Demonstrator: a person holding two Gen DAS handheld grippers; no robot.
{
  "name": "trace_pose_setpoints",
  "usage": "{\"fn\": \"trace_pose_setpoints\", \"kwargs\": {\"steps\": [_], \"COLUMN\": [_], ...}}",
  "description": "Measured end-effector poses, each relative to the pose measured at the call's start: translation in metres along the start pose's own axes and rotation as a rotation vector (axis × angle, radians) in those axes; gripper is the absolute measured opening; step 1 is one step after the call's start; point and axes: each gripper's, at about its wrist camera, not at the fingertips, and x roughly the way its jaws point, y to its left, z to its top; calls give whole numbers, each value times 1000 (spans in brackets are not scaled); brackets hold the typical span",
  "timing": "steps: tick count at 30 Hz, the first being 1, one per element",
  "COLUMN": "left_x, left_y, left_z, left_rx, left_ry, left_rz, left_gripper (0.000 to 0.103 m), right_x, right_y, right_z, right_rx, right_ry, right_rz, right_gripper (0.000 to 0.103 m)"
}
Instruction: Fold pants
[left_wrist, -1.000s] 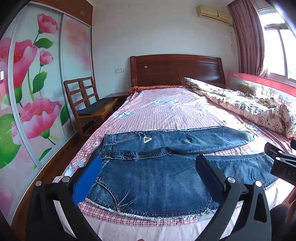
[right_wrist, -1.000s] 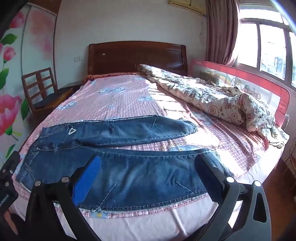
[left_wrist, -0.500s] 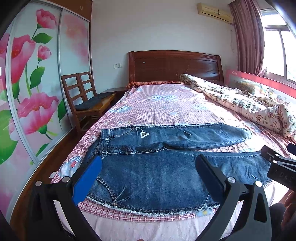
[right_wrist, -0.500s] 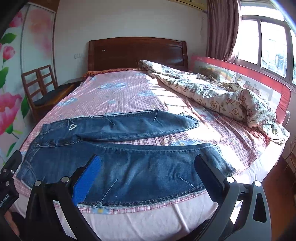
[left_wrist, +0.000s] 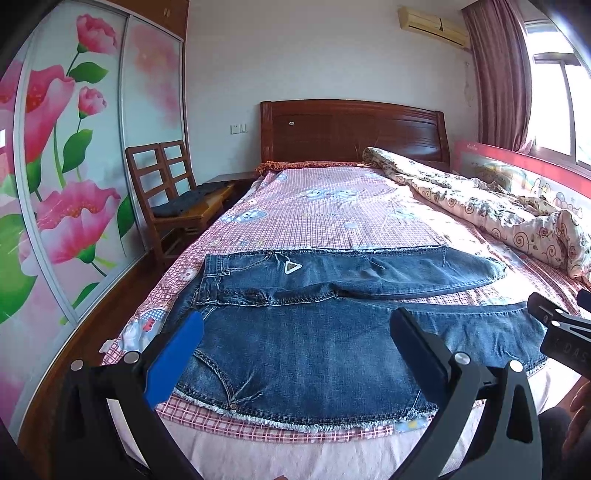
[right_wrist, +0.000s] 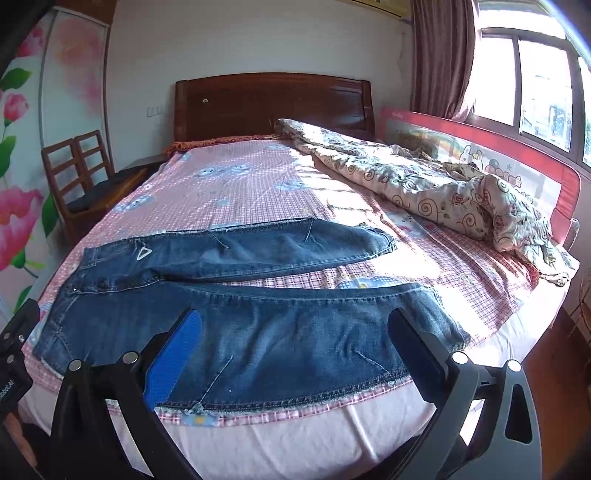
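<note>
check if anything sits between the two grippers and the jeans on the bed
Nothing visible does. The jeans lie spread flat on the checked sheet, both legs apart. The left gripper and right gripper hang open just before the near leg. The rumpled quilt lies well off to the side.

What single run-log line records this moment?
phase: pre-grasp | jeans: flat, unfolded on bed | left gripper: open, empty | right gripper: open, empty
</note>
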Motion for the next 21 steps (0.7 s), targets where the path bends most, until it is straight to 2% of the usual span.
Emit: {"fn": "trace_pose_setpoints", "kwargs": {"steps": [15, 21], "left_x": [2, 0], "left_y": [2, 1], "left_z": [-1, 2], "left_rx": [-19, -23], "left_ry": [14, -6], "left_rz": [1, -3], "left_gripper": [101, 101], "right_x": [-4, -6], "right_y": [1, 1], "right_z": [-1, 0], "right_rx": [-1, 8], "right_ry": [-12, -17], "right_rz": [11, 22], "right_gripper": [100, 100]}}
